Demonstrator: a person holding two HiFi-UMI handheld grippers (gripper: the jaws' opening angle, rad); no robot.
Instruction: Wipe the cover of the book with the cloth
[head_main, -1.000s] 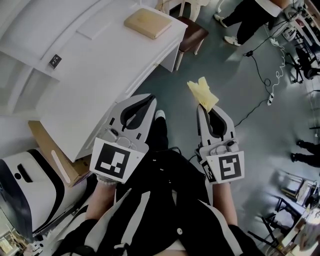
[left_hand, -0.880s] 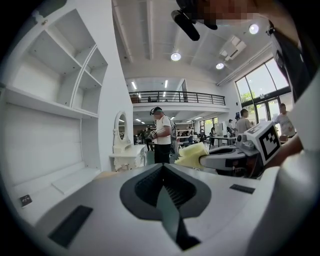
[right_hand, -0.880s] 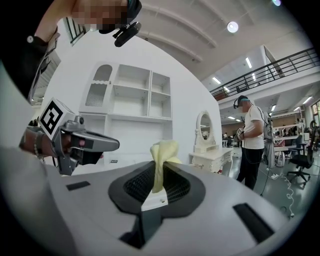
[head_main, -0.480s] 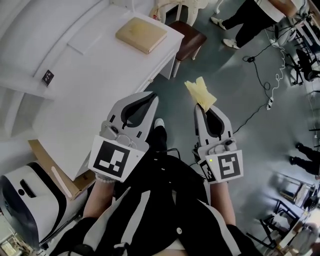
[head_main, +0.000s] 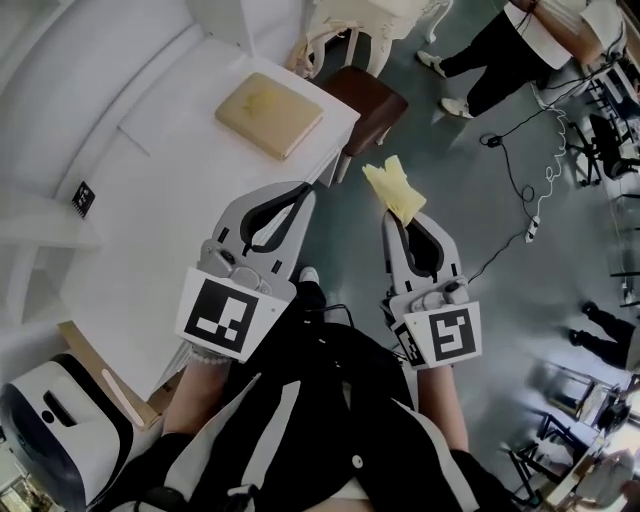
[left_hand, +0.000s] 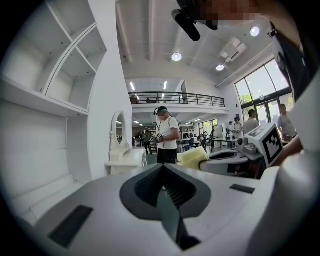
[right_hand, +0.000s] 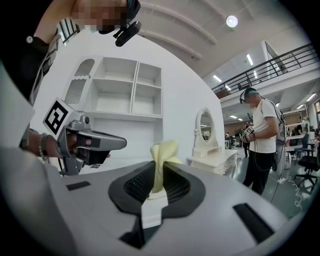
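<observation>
A tan book (head_main: 268, 113) lies flat near the corner of the white desk (head_main: 150, 190), ahead of both grippers. My right gripper (head_main: 396, 214) is shut on a yellow cloth (head_main: 394, 187), which sticks up from its jaws over the floor, right of the desk; the same cloth (right_hand: 161, 161) stands pinched between the jaws in the right gripper view. My left gripper (head_main: 307, 190) is shut with nothing in it, its tips at the desk's near edge, short of the book. From the left gripper view the cloth (left_hand: 193, 157) and the right gripper (left_hand: 235, 159) show at the right.
A brown stool (head_main: 366, 94) stands just beyond the desk corner, with a white ornate chair (head_main: 365, 18) behind it. People (head_main: 520, 45) stand at the far right among floor cables (head_main: 530, 190). A cardboard box (head_main: 105, 378) and a white machine (head_main: 55, 440) sit at lower left.
The whole view has shifted forward: the desk and book have slid down and left in the head view, nearer to both grippers. The cloth stays clamped in the right gripper.
</observation>
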